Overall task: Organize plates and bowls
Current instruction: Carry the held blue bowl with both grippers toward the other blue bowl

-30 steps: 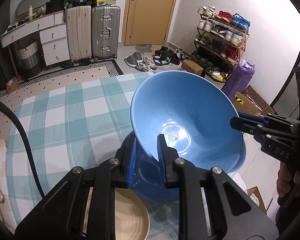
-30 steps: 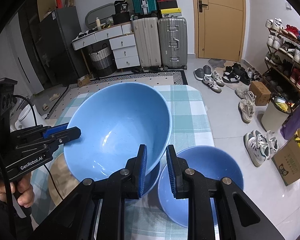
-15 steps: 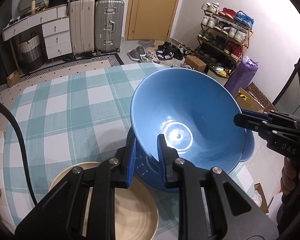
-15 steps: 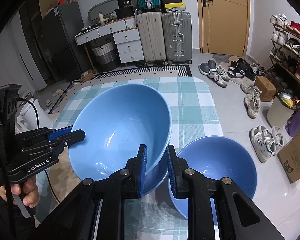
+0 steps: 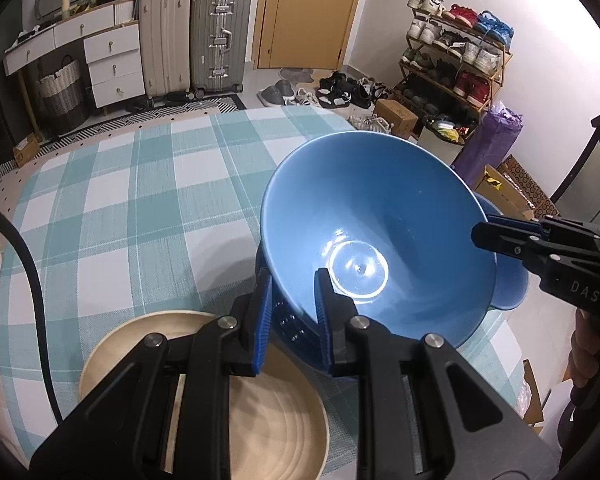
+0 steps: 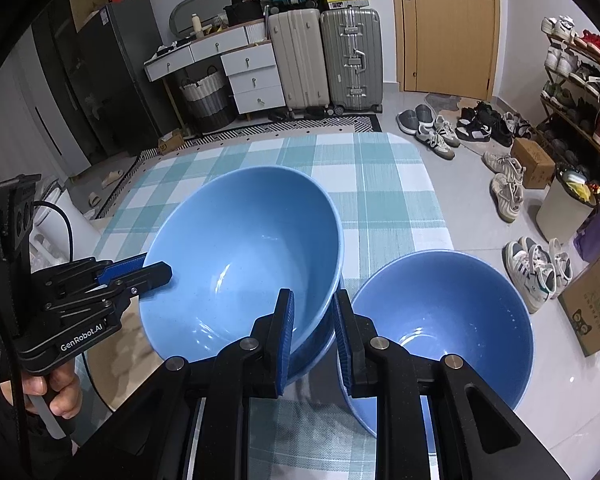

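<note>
Blue bowl [image 5: 380,216] is hanging tilted, left gripper [image 5: 292,312] and right gripper [image 6: 312,340] both pinching its rim (opposite sides), beside another bowl [image 6: 452,312].

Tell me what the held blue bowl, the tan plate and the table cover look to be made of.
Blue bowl: likely glazed ceramic, though hard plastic is possible; glossy, with sharp light reflections in its base.
Tan plate: matte, with faint concentric rings; maybe wood or bamboo fibre, hard to tell.
Table cover: woven fabric; thread texture shows in the green-and-white check.
</note>
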Action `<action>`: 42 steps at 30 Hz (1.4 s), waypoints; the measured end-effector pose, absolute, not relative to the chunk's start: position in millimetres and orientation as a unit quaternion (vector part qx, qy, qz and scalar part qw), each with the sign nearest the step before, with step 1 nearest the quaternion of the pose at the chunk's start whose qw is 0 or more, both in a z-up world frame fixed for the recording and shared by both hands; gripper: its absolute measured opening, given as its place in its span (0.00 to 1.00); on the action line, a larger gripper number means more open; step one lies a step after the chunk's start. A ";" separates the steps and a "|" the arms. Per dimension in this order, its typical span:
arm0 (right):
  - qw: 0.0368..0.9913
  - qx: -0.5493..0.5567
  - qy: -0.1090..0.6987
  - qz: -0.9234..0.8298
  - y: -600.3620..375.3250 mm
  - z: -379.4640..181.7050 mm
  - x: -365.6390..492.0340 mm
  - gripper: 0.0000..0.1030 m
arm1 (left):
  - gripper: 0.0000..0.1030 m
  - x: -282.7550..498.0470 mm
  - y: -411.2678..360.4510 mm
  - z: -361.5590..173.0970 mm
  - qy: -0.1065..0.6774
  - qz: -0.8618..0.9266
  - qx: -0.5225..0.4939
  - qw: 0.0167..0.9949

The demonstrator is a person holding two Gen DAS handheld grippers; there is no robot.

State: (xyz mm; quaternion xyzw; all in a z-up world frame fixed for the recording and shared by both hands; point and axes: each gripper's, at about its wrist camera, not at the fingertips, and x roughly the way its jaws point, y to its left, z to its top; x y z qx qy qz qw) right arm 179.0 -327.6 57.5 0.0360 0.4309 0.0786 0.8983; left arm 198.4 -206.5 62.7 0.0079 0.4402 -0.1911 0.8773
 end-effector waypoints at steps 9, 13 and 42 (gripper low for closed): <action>0.891 0.037 0.445 0.082 -324.4 38.1 188.3 0.20 | 0.17 208.6 -203.8 45.5 0.437 -0.179 0.020 0.881; 0.890 0.036 0.447 0.082 -323.1 33.6 190.4 0.20 | 0.17 211.0 -201.9 39.3 0.438 -0.176 0.023 0.881; 0.881 0.012 0.467 0.076 -317.8 9.5 186.1 0.20 | 0.17 203.5 -216.2 21.5 0.432 -0.153 0.073 0.886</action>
